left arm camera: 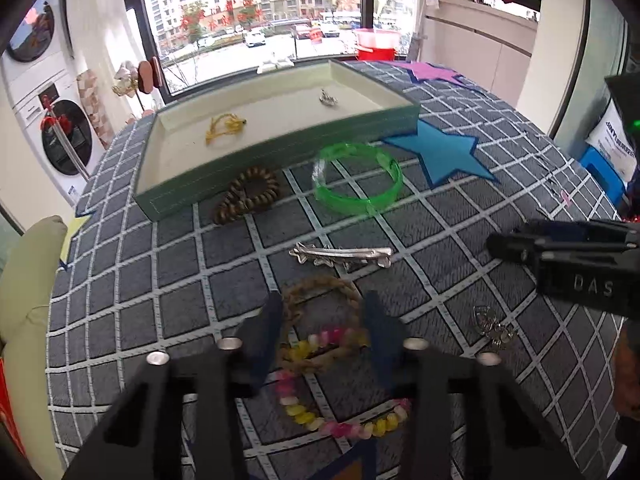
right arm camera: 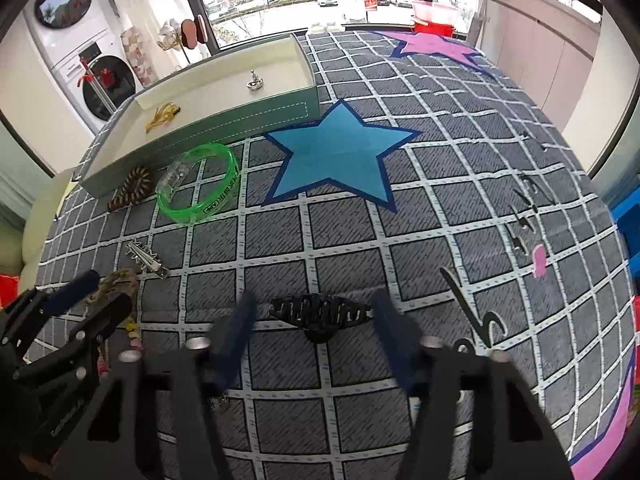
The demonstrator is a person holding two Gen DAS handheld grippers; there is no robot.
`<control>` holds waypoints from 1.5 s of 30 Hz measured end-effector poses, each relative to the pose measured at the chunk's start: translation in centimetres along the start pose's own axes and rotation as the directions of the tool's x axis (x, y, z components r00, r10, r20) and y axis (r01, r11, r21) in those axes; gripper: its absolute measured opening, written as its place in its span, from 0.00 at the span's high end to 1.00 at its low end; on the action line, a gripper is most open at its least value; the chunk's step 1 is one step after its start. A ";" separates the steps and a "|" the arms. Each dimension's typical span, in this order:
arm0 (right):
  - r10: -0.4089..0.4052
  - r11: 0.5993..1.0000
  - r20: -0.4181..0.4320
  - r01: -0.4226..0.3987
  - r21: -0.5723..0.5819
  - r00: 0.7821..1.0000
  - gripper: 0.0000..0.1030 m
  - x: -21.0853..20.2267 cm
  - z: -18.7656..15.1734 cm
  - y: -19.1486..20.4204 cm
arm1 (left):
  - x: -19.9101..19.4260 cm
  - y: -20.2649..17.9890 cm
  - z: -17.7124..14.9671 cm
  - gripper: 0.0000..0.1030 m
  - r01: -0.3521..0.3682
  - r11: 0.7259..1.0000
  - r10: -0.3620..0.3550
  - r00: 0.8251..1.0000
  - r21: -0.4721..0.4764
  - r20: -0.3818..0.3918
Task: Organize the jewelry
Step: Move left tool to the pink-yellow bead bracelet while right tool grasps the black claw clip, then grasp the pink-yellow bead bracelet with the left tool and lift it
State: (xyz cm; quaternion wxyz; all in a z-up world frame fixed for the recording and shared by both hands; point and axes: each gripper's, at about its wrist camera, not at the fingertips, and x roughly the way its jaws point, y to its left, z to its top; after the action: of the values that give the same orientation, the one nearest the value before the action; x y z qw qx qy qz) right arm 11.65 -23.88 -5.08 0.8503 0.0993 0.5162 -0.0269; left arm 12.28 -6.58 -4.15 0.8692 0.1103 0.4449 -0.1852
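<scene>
Bright window (left arm camera: 256,20) daylight, soft shadows, fisheye-warped edges, slight blur

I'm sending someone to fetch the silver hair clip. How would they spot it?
Start at the green tray on the checked cloth. Nearer than the green bangle lies the silver hair clip: long, flat, metallic, the only straight piece among rings.

braided ring (left arm camera: 320,300): its near arc is hidden behind the left tool (left arm camera: 322,338)'s dark fingers.
pink-and-yellow bead strand (left arm camera: 340,424): partly covered by the tool body.
silver charm (left arm camera: 494,326): too small and blurred to name.
brown bead coil (right arm camera: 132,190): tucked against the green tray (right arm camera: 208,128), far end hidden.
right tool (right arm camera: 312,330): whether its pads touch the black claw clip (right arm camera: 320,314) cannot be told.
small silver piece in tray (right arm camera: 255,82): too small to identify.
</scene>
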 end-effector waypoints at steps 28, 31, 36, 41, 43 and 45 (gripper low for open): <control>0.065 0.997 0.027 -0.066 0.035 0.998 0.54 -1.7 -0.3 -0.5 | -3.8 4.8 -0.4 0.86 0.101 0.982 -0.091 0.993 -0.158 0.070; 0.076 0.996 0.025 -0.077 0.042 0.997 0.54 -1.8 -0.3 -0.6 | -4.3 4.9 -0.8 0.86 0.049 0.985 -0.036 0.996 -0.163 0.083; 0.094 0.994 0.026 -0.095 0.048 0.995 0.54 -2.1 -0.5 -0.6 | -4.3 4.9 -1.5 0.00 0.052 0.982 -0.043 0.997 -0.180 0.056; 0.105 0.993 0.036 -0.107 0.051 0.994 0.54 -2.6 -0.7 -0.6 | -4.0 4.1 -2.3 0.00 -0.011 0.988 0.022 0.997 -0.151 0.068; 0.107 0.993 0.037 -0.109 0.051 0.994 0.54 -2.7 -0.7 -0.6 | -3.5 3.5 -2.6 0.00 -0.036 0.990 0.043 0.998 -0.133 0.050; 0.111 0.992 0.038 -0.113 0.053 0.993 0.54 -2.8 -0.8 -0.6 | -2.7 3.3 -2.7 0.00 -0.034 0.990 0.038 0.999 -0.136 0.027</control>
State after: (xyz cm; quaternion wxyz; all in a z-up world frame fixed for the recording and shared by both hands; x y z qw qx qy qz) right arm 9.58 -24.47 -3.04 0.8563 0.1510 0.4938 0.0051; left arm 10.20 -1.96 -3.42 0.8844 0.0565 0.4415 -0.1404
